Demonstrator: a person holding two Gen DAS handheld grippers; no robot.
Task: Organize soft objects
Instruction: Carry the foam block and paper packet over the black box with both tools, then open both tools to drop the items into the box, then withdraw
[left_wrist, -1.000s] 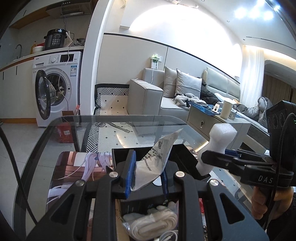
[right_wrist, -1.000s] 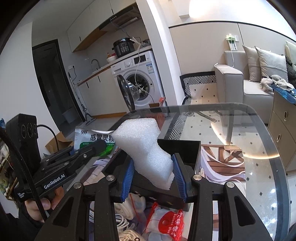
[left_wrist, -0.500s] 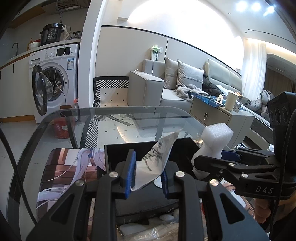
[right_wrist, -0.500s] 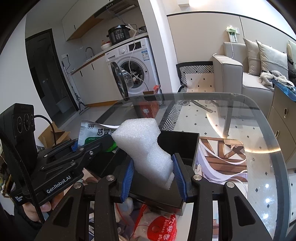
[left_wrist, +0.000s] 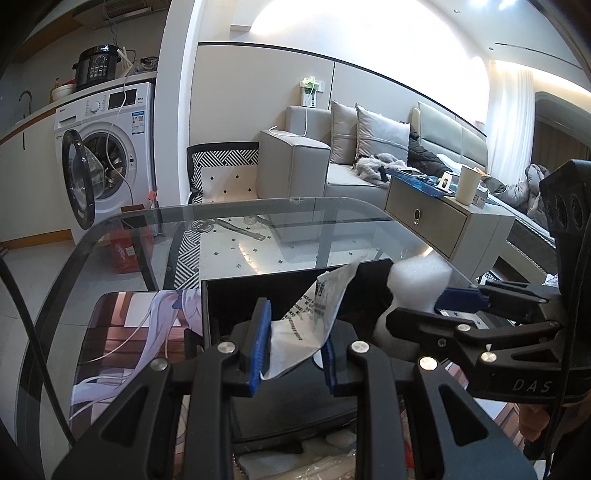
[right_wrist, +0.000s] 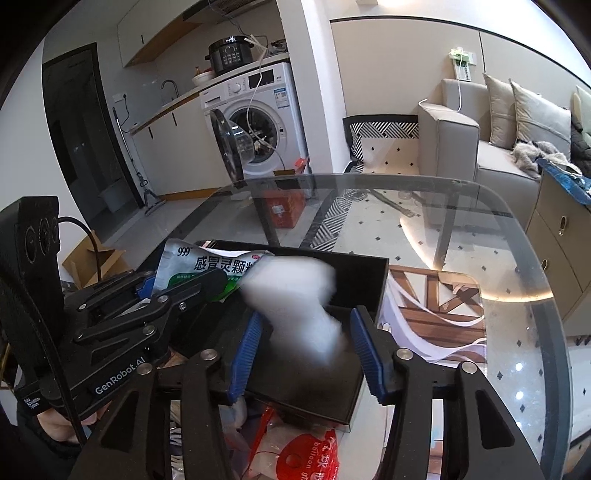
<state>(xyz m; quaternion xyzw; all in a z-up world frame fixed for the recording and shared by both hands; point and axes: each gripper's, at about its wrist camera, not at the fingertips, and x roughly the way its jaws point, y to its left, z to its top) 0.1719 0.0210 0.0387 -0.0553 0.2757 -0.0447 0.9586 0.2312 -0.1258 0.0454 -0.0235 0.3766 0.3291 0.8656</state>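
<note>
Between opening right tool (right_wrist: 303, 350) pads: loose foam block (right_wrist: 295, 295).

A glass desk (right_wrist: 480, 236) with rounded corners carries everything; the tiled floor (right_wrist: 373, 225) and the desk's dark legs show through its top. A printed mat (left_wrist: 122, 332) with a cartoon figure lies flat on the glass. An open black box (right_wrist: 354, 266) sits on the mat, near the middle of the desk. At the near edge, just in front of the box, lie a red-and-white packet (right_wrist: 310, 454) and some white soft items (left_wrist: 340, 439), partly hidden.
</note>
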